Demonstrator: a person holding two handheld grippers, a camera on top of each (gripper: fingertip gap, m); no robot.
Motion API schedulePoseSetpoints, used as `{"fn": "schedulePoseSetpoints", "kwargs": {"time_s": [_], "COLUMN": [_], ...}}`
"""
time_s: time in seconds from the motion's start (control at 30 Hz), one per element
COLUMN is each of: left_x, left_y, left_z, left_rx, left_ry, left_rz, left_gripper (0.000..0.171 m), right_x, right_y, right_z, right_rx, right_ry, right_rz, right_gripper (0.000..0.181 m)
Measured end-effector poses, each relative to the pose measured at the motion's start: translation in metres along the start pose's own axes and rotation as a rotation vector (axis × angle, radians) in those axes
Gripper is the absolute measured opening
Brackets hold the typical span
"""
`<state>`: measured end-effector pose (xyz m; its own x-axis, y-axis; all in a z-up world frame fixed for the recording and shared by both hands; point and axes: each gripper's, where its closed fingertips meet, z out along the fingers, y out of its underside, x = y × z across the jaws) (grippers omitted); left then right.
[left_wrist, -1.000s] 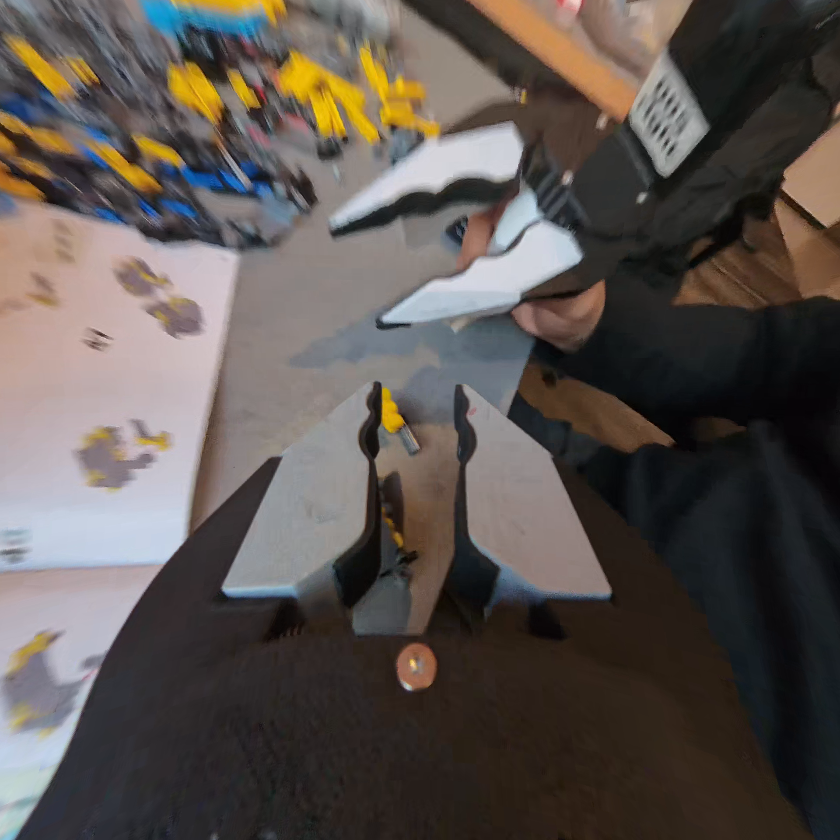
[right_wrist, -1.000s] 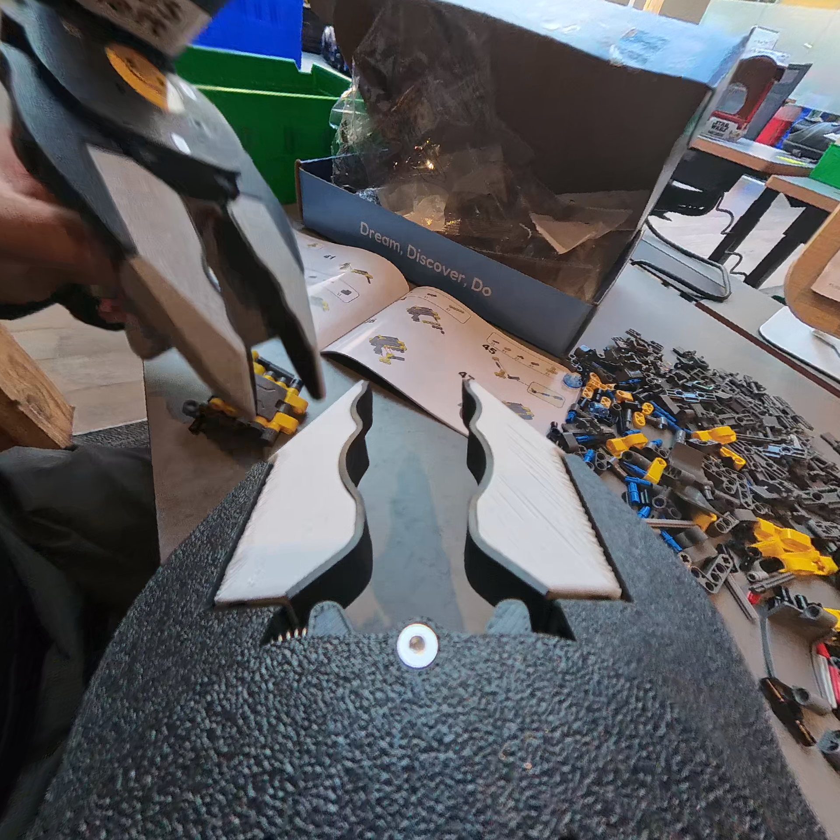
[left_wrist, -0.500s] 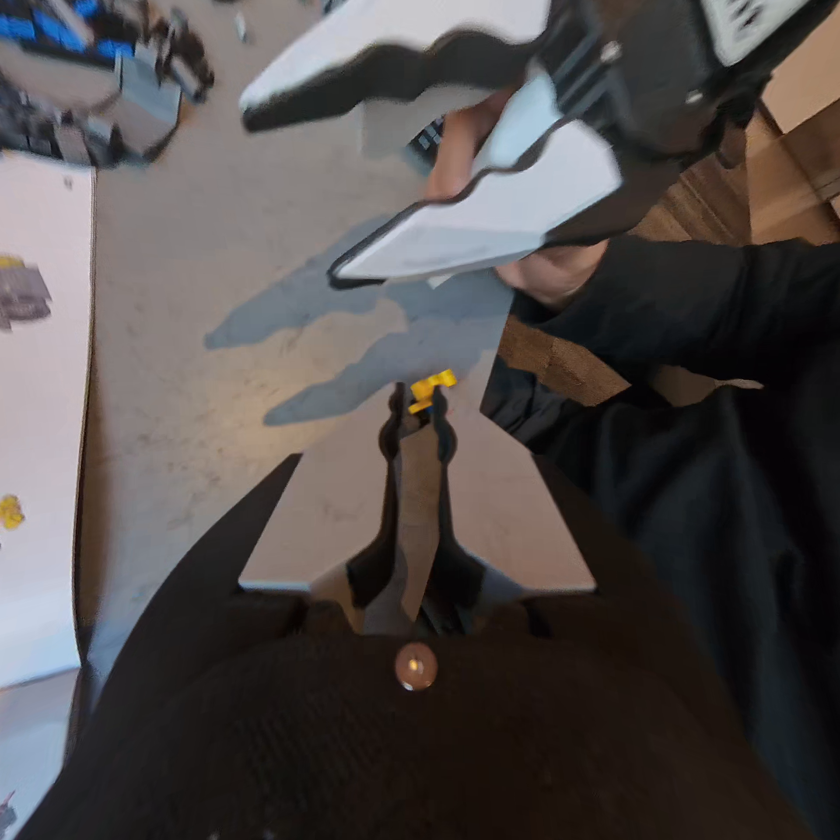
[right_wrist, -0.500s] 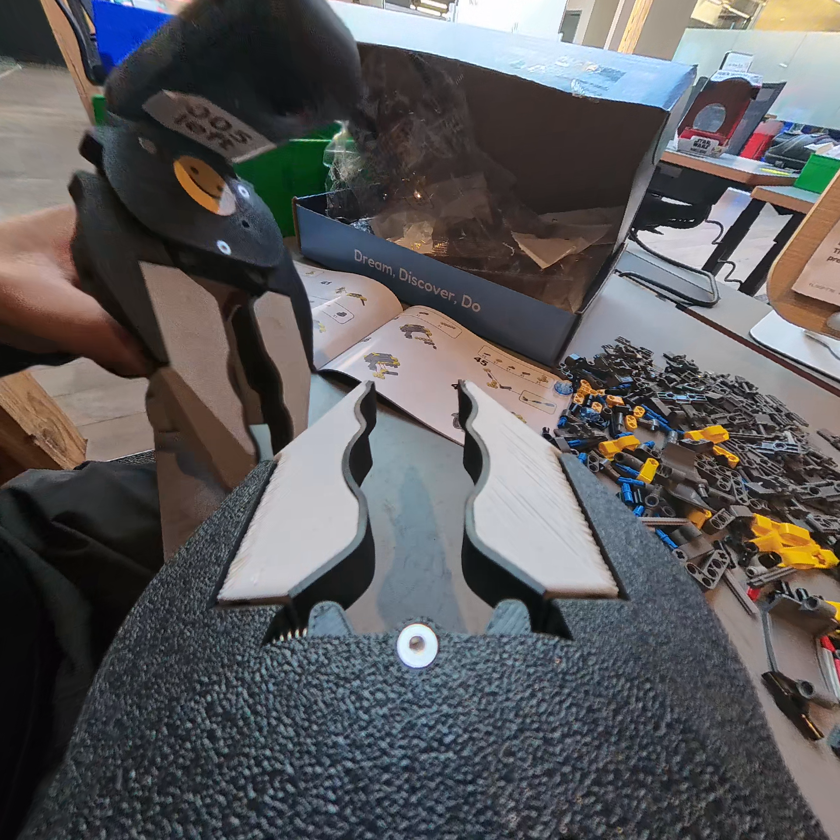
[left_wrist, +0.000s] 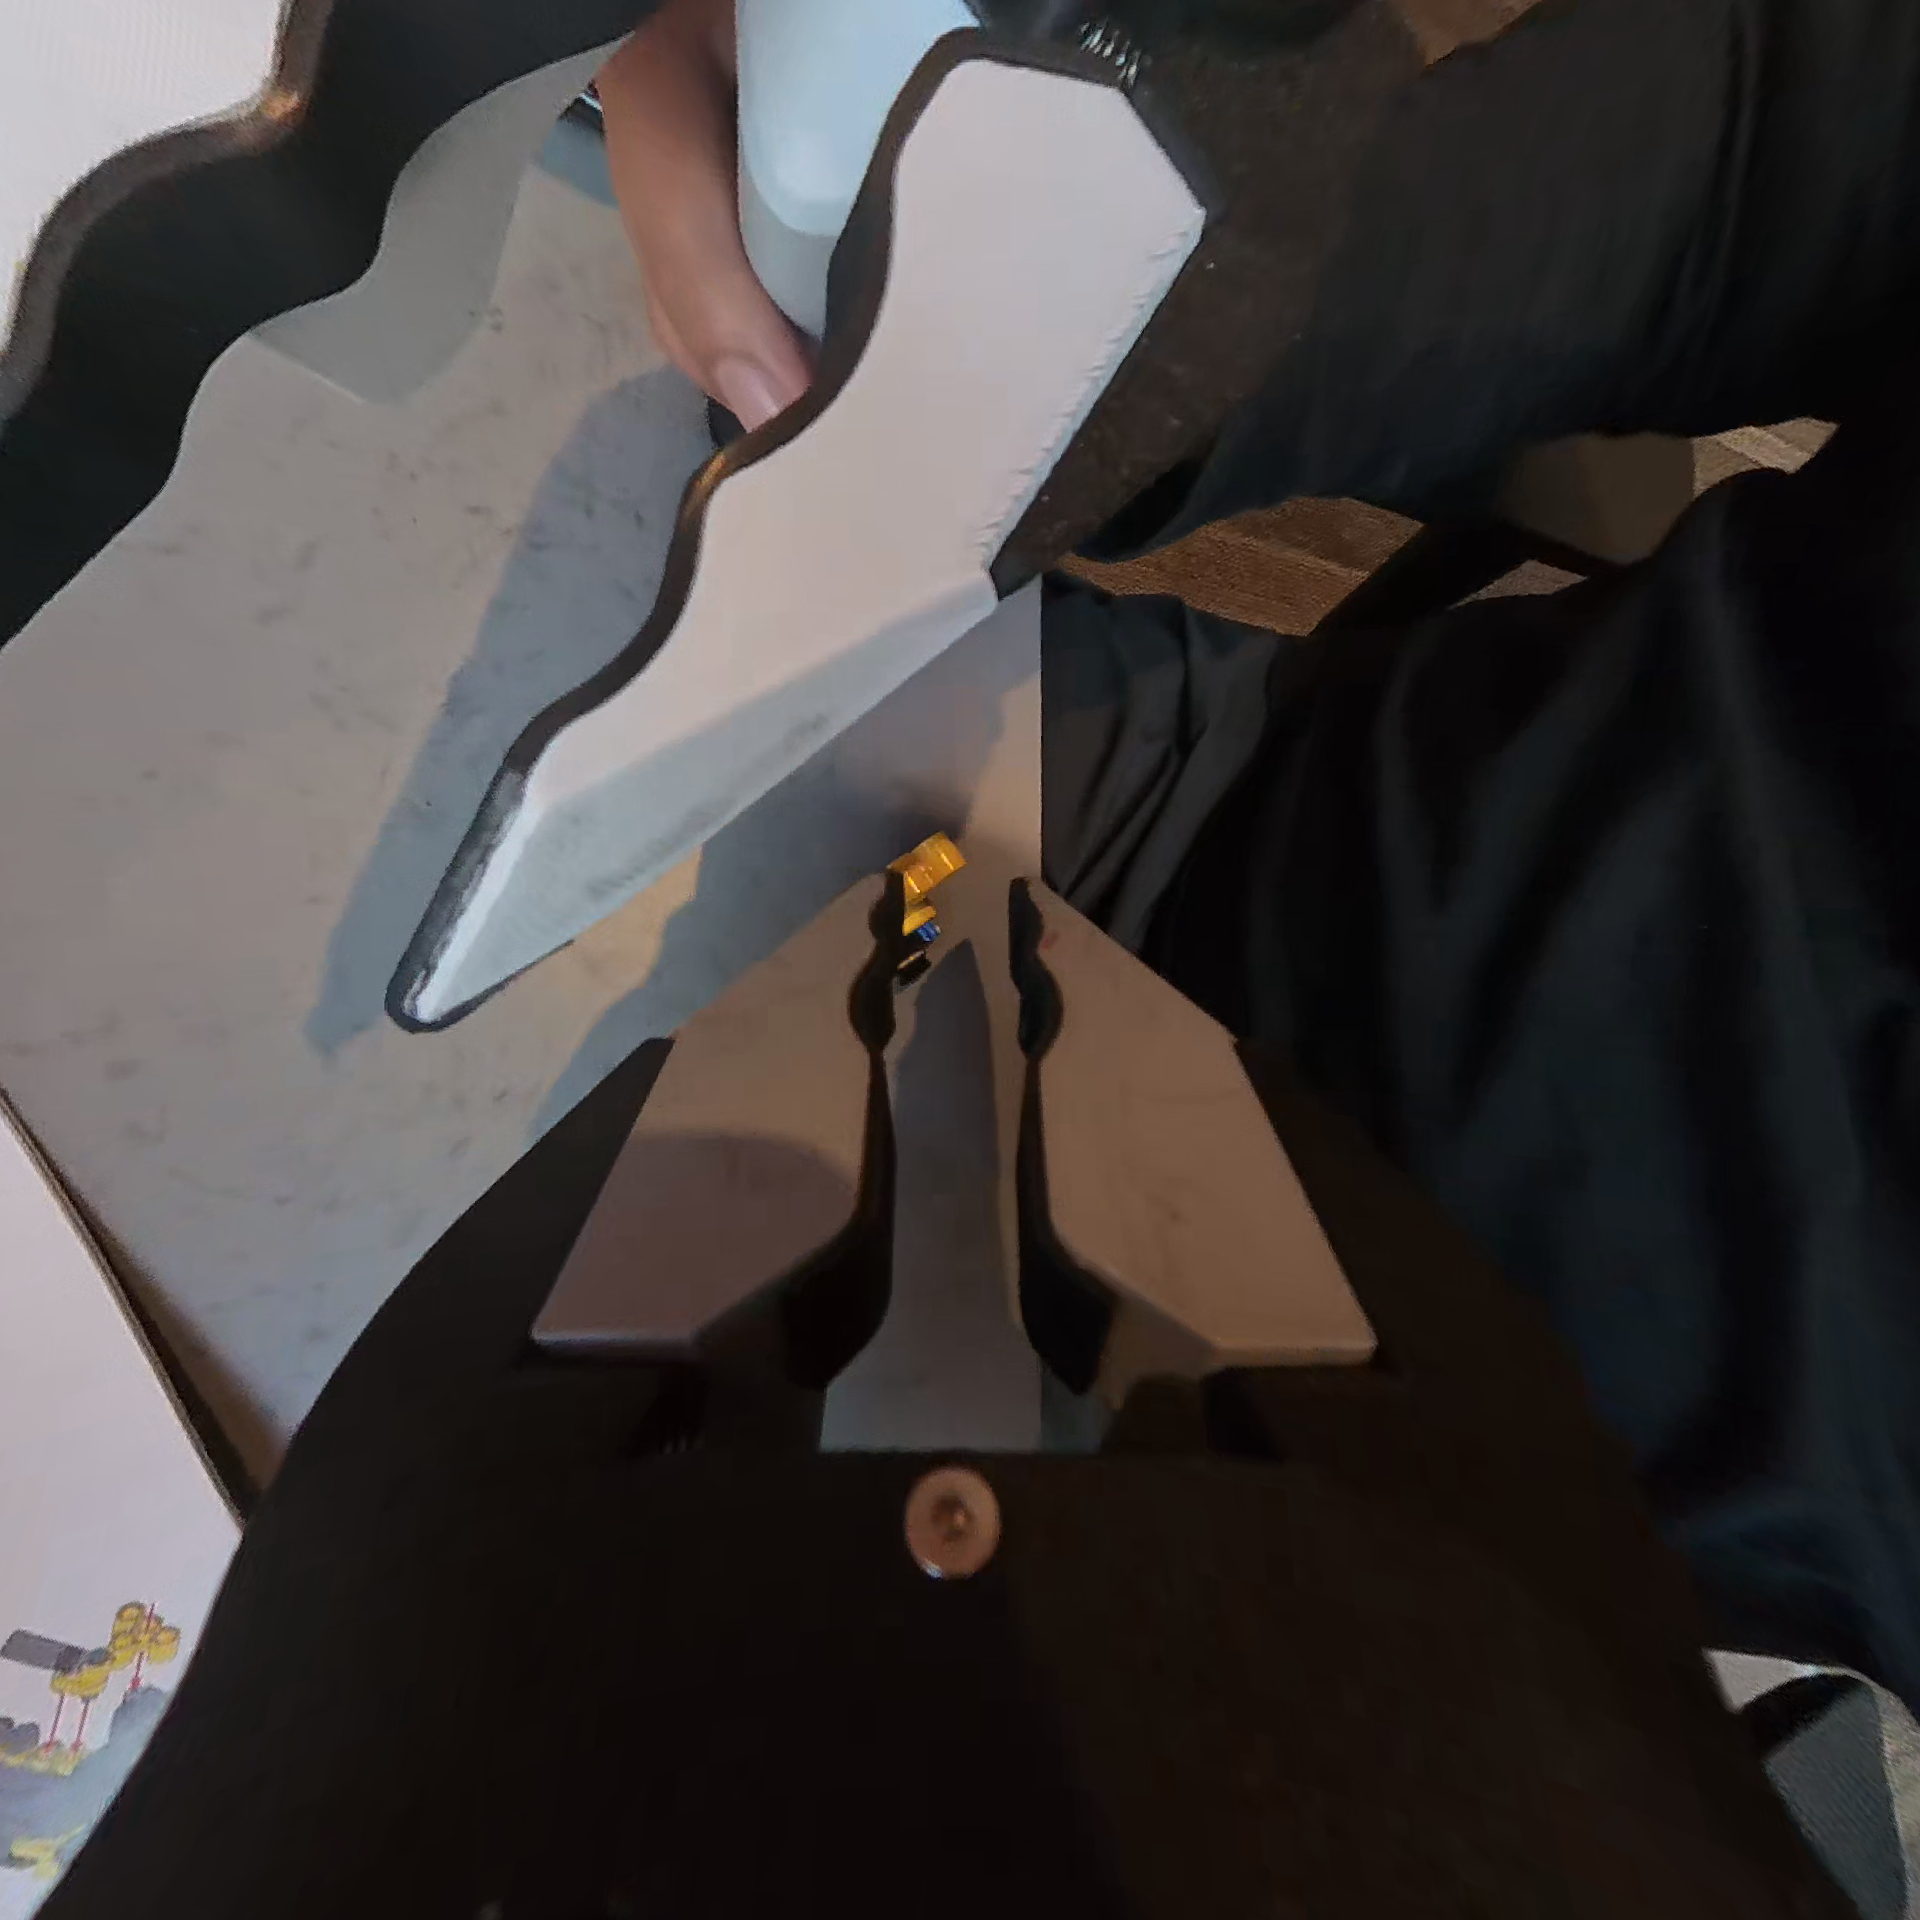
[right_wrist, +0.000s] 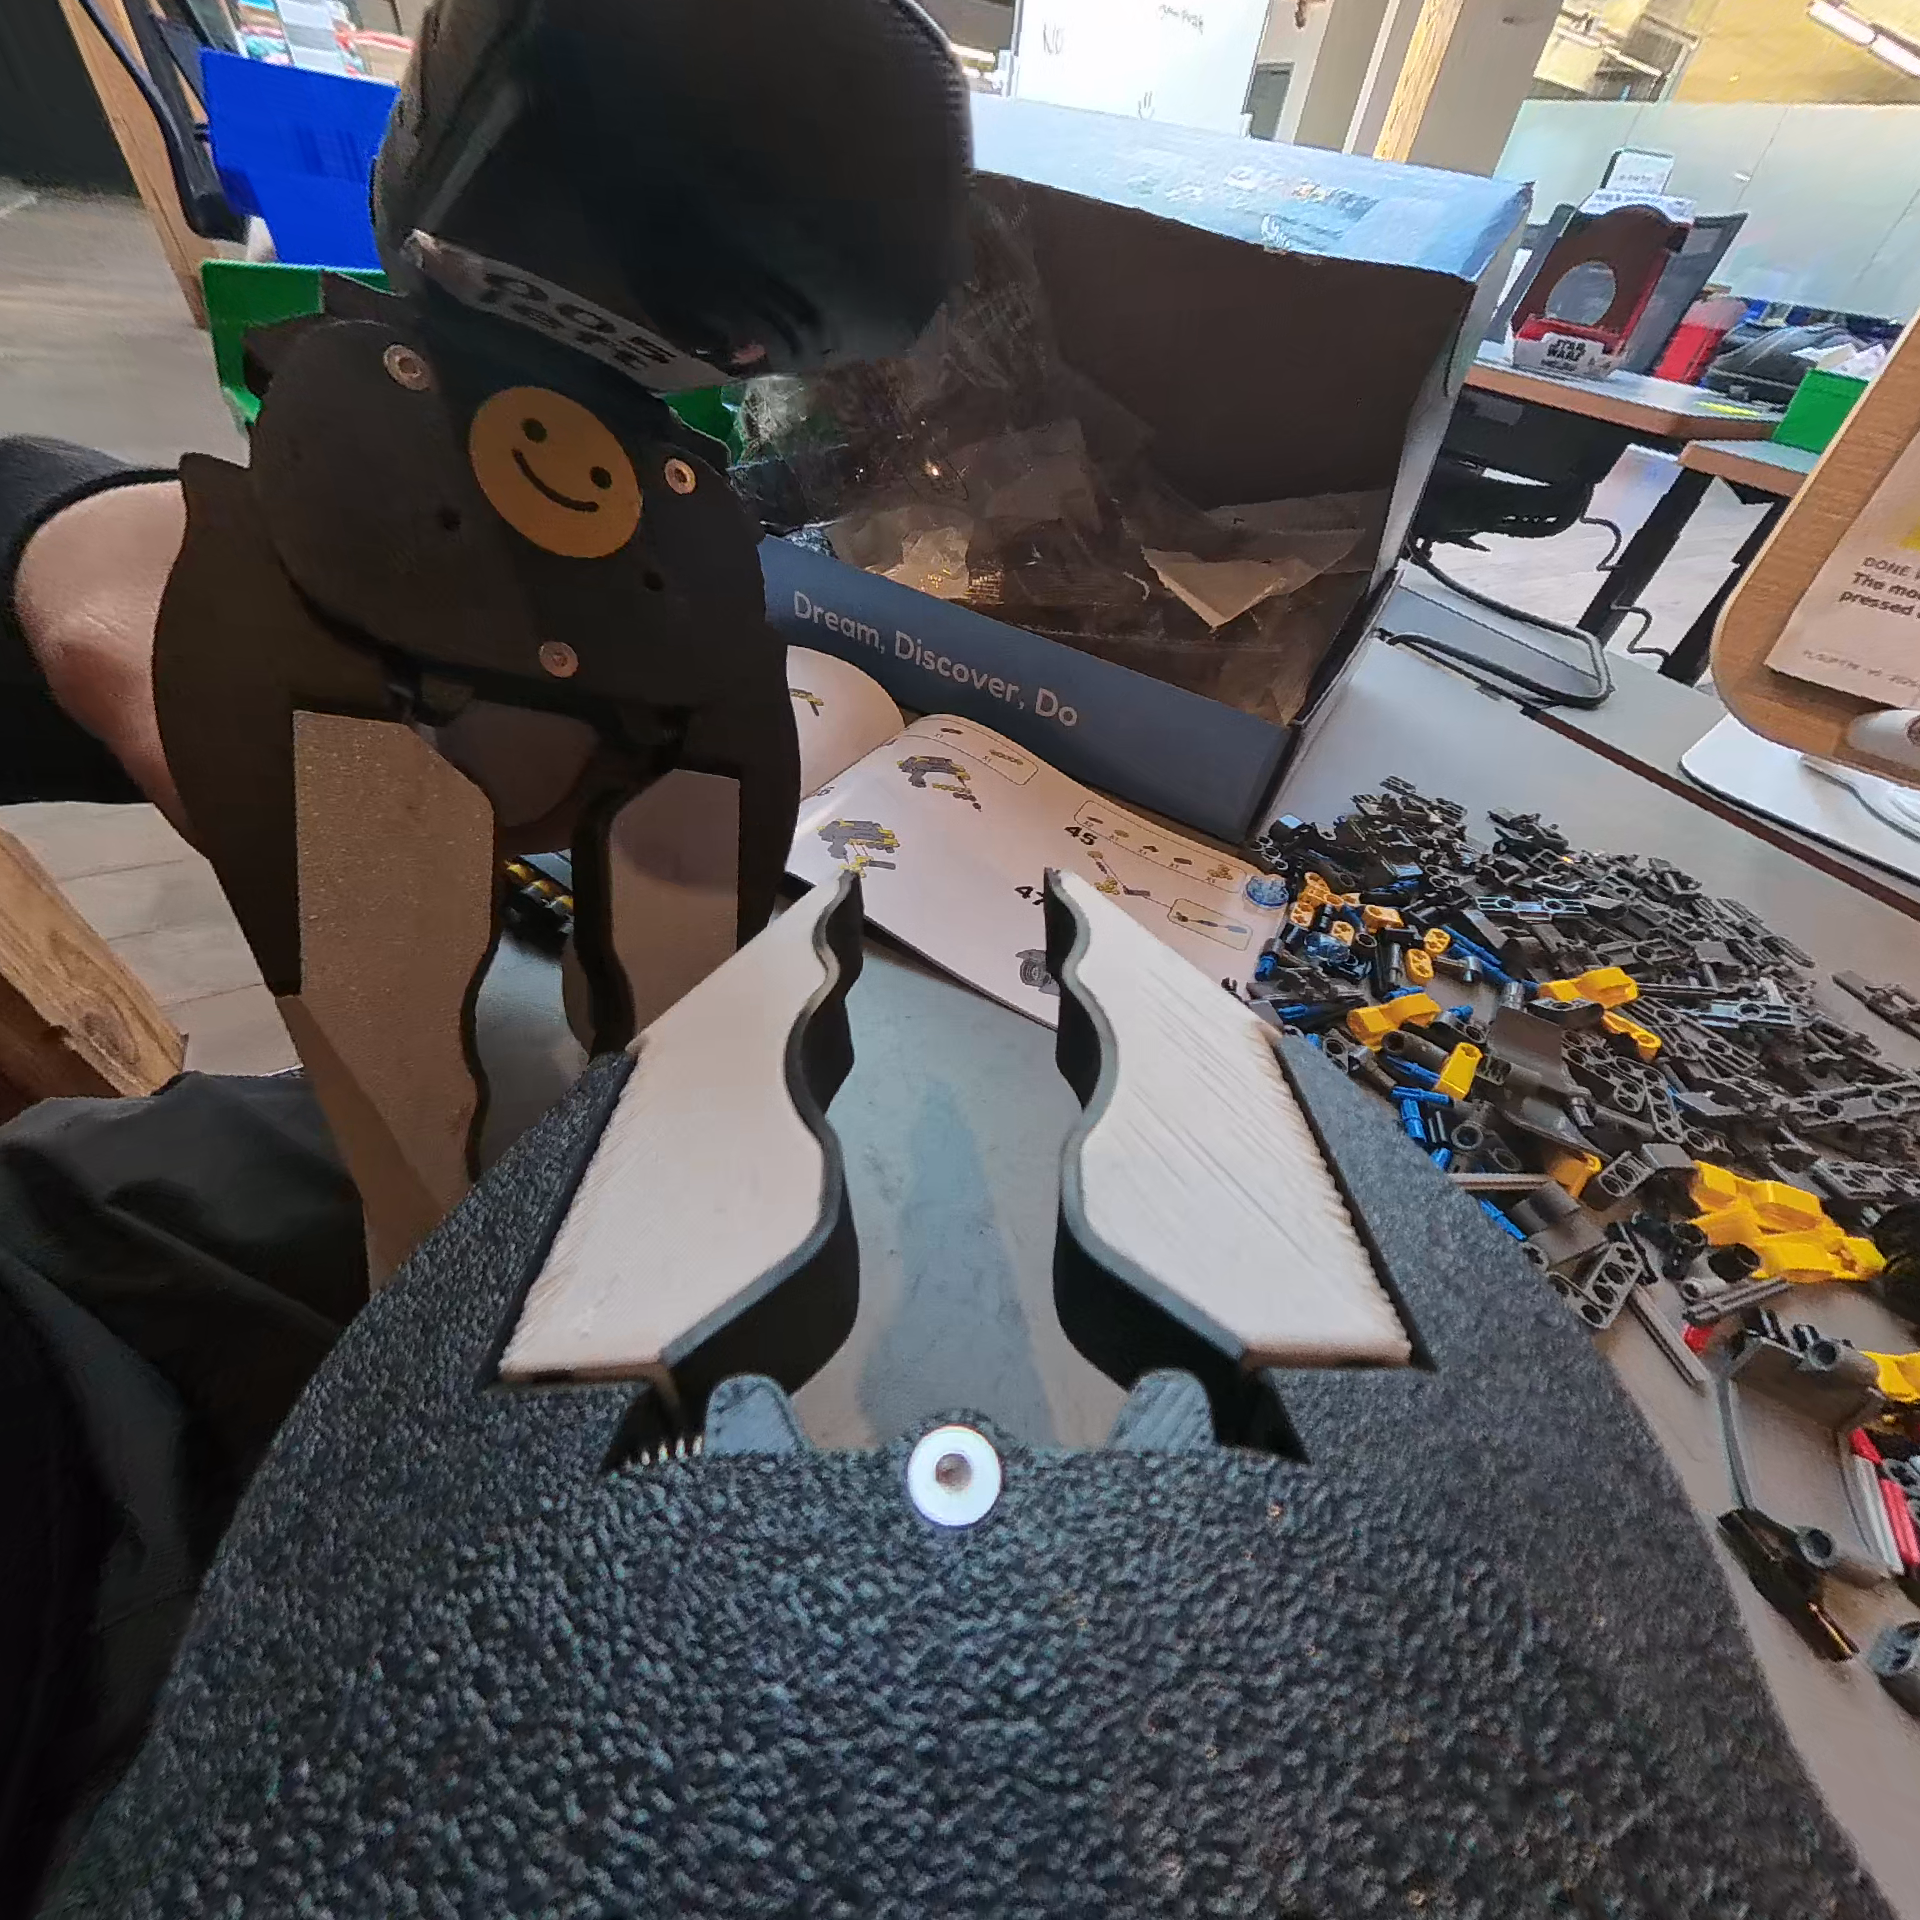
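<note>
The left gripper (left_wrist: 951, 894) is parted, with a small yellow piece (left_wrist: 925, 878) touching its left fingertip. The right gripper (right_wrist: 951, 894) is released and empty over the grey table (right_wrist: 935, 1164). Beyond lie a booklet (right_wrist: 966, 831), loose pieces (right_wrist: 1558, 1039) and a box (right_wrist: 1039, 686).

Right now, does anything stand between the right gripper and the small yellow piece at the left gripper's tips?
Nothing visible does. In the left wrist view only bare table lies between the right gripper and the yellow piece, which sits against one fingertip of the open left gripper.
</note>
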<state>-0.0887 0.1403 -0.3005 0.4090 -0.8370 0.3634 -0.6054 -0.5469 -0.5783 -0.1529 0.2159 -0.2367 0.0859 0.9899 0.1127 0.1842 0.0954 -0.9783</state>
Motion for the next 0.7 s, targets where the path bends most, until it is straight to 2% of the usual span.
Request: {"fn": "schedulePoseSetpoints", "kwargs": {"time_s": [0.2,0.3,0.37,0.43,0.57,0.7], "left_x": [-0.003,0.001,-0.004,-0.006,-0.015,-0.016], "left_y": [-0.001,-0.003,0.005,0.015,0.015,0.011], "left_z": [-0.006,-0.003,0.006,0.013,0.003,-0.03], "left_rx": [-0.009,-0.036,-0.107,-0.174,-0.105,0.197], "left_ry": [-0.055,-0.023,-0.035,-0.038,-0.185,-0.293], "left_rz": [0.063,0.106,0.119,0.117,0.107,0.022], "left_gripper": [0.029,0.033,0.025,0.006,0.006,0.005], "right_x": [0.0,0.0,0.001,0.003,0.005,0.006], "right_y": [-0.002,-0.002,-0.003,-0.004,-0.007,-0.008], "right_z": [-0.001,-0.002,-0.002,-0.004,-0.008,-0.01], "right_rx": [0.011,0.016,0.02,0.027,0.048,0.06], "right_ry": [-0.005,-0.006,0.001,0.011,0.025,0.023], "right_rz": [0.007,0.009,0.01,0.011,0.021,0.038], "right_gripper": [0.032,0.032,0.031,0.03,0.028,0.026]}}
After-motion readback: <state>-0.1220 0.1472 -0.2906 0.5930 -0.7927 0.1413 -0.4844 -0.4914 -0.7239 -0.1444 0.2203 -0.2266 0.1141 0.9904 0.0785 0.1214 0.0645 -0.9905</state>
